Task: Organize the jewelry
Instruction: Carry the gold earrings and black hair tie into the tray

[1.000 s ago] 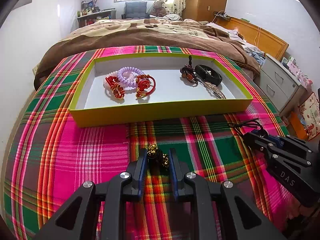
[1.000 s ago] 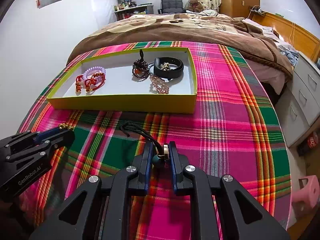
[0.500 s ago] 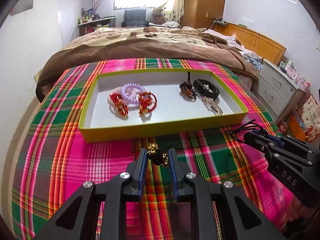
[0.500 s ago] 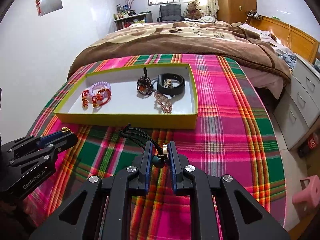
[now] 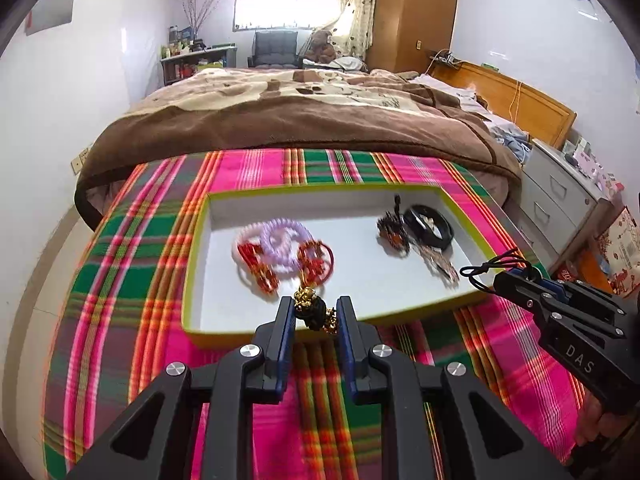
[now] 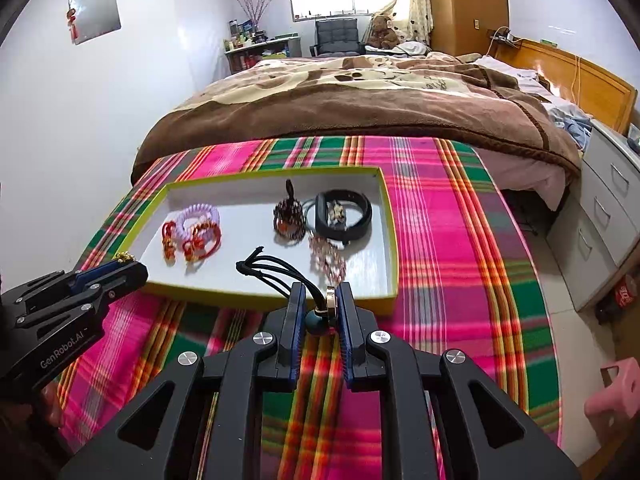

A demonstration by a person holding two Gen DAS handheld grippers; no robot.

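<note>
Plaid cloth [image 5: 132, 280] covers the desk under the yellow-rimmed tray [image 5: 192, 264], which holds coiled hair ties [image 5: 280, 240] and a black band [image 5: 432, 226]. The left hand-held gripper [image 5: 313, 312] is clamped on a gold-and-black charm [image 5: 308, 306] above the tray's near rim. The right hand-held gripper [image 6: 320, 308] is clamped on a black corded pendant [image 6: 320, 316] over the same rim.

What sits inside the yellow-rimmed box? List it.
Inside the yellow-rimmed box: a lilac coil band among red-and-gold pieces on the left, a dark beaded piece and a black band on the right. What lies under them is hidden.

White walls [image 6: 80, 120] enclose a bed [image 5: 304, 120] under a brown blanket. A bright window [image 5: 286, 11] sits behind a dark chair [image 6: 336, 36], beside a wooden wardrobe [image 5: 412, 12]. Grey drawers [image 6: 608, 232] stand right.
</note>
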